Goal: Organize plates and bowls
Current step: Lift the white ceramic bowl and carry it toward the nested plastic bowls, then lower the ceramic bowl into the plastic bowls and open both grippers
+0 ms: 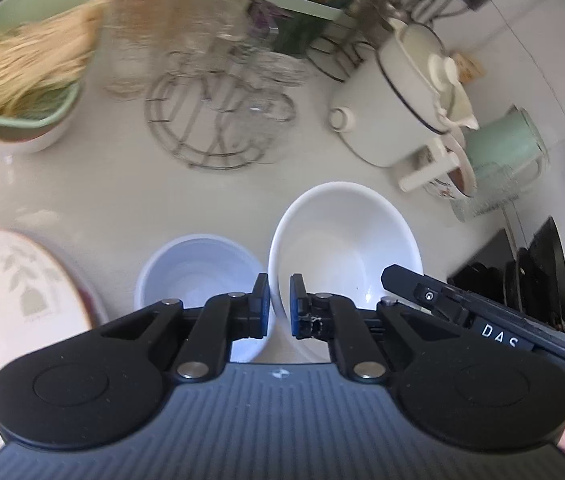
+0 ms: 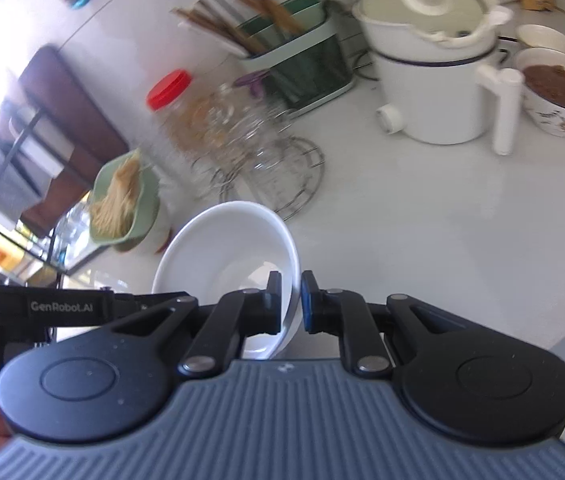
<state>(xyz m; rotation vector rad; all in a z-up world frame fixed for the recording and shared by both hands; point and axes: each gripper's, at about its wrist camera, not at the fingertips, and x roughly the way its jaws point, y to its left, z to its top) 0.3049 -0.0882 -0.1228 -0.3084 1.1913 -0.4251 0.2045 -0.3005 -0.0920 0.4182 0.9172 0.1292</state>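
Observation:
Both grippers hold one white bowl (image 1: 346, 248) by opposite sides of its rim, lifted and tilted above the pale counter. My left gripper (image 1: 280, 306) is shut on the bowl's left rim. My right gripper (image 2: 291, 302) is shut on the same white bowl (image 2: 222, 256) at its right rim; its body also shows in the left wrist view (image 1: 482, 320). A smaller pale blue-white bowl (image 1: 198, 268) sits on the counter just left of the held bowl. A patterned plate (image 1: 10, 292) lies at the far left.
A wire glass rack (image 1: 218, 120) with glasses stands behind. A green basket of noodles (image 1: 22, 72) sits on a bowl at back left. A white pot with lid (image 2: 426, 72), utensil holder (image 2: 294, 60), red-capped jar (image 2: 170, 92), bowl of brown food (image 2: 558, 92) and stove (image 1: 530, 264) surround the counter.

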